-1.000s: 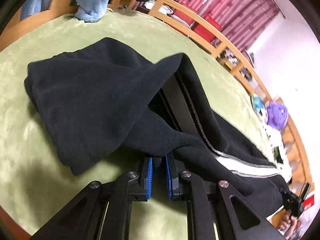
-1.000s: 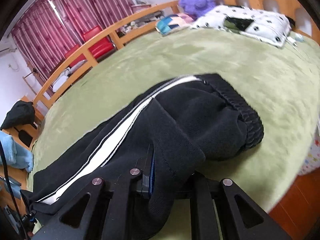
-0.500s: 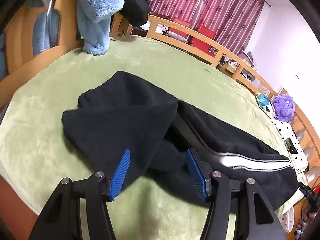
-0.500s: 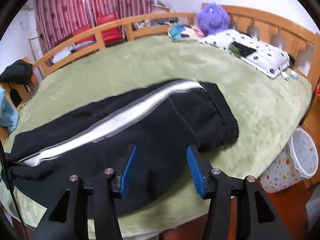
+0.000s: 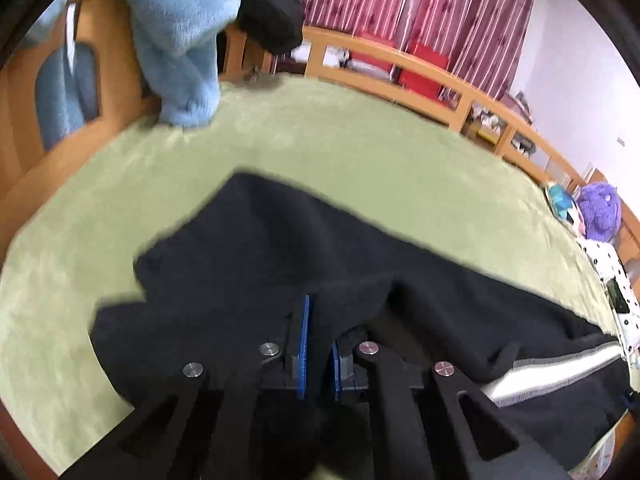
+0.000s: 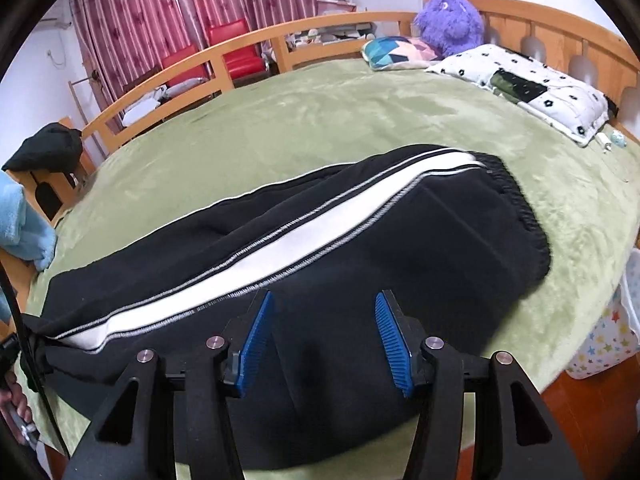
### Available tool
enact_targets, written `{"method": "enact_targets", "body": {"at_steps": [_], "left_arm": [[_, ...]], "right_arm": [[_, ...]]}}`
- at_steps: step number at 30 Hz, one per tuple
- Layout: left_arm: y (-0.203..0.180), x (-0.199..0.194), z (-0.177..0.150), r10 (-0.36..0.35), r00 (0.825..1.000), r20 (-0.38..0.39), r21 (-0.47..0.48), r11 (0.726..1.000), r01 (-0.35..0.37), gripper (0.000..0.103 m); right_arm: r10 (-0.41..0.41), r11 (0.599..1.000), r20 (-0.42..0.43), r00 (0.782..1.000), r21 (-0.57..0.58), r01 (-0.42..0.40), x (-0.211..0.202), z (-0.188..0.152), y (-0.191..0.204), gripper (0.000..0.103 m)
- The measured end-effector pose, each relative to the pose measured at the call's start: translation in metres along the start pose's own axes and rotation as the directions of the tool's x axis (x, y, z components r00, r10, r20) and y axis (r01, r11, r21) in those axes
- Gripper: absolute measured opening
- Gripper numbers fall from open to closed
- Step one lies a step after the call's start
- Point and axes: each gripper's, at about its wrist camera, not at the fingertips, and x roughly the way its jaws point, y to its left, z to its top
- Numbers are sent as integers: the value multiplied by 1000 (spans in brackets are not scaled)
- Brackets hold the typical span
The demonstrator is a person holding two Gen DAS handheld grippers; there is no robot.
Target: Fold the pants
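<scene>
Now left gripper (image 5: 318, 344) fingers pinch the black pants (image 5: 280, 264); right gripper (image 6: 324, 336) fingers gape

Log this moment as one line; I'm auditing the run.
step: regrasp | left gripper: shut on black track pants | right gripper: open above pants | surface: green blanket

Wooden bed frame (image 6: 256, 40) with a fuzzy green blanket (image 6: 320, 120), dark red curtains (image 6: 132, 12) behind it, white walls (image 6: 28, 76).
</scene>
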Motion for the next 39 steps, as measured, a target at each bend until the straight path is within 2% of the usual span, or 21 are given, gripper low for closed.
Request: {"method": "enact_targets", "body": {"at_steps": [5,10,13,15,16,18,20,24,25,30,34,37,39], "left_arm": [[-5,17,51,-35,999,21,11,999,35,8],[-19,58,89,-23,1000,-18,38,999,23,8],[-20,101,97,4,993,-115,20,1000,-2,12],[-21,124,96,65,972,-227,31,998,-60,24],[-20,129,95,97,963,-252,34,995,-91,35],[-13,125,89,98,965,-242,27,995,-95,58],[-6,113,84,93,972,-216,25,996,-90,71],[11,83,73,48,979,-197,5,999,-48,74],[13,79,72,40,980,-197,-1,999,-41,75],[26,47,53,7,982,-186,3,1000,-7,76],[42,26,42,35,988,-150,-10,999,-37,77],[55,18,34,19,989,-149,-49,998,-27,78],[59,17,27,24,987,-160,-50,998,-32,78]], "right_arm": [[-3,1000,-9,1000,-26,3,25,18,18,52],[-12,999,1,1000,-53,12,46,33,34,52],[7,999,-19,1000,-45,-8,60,35,41,52],[18,998,-27,999,-52,-19,66,35,49,52],[23,998,-27,999,-62,-24,68,36,53,52],[29,994,-24,999,-102,-31,72,37,67,52],[52,988,-21,998,-144,-54,74,38,83,54],[122,960,-25,992,-250,-124,84,37,118,70],[134,948,-35,990,-287,-138,92,35,128,71],[180,876,-192,965,-415,-246,134,28,161,71],[178,808,-281,943,-505,-303,155,27,182,72],[135,770,-335,933,-557,-311,169,20,194,72],[125,753,-333,935,-581,-308,169,16,197,70]]}}
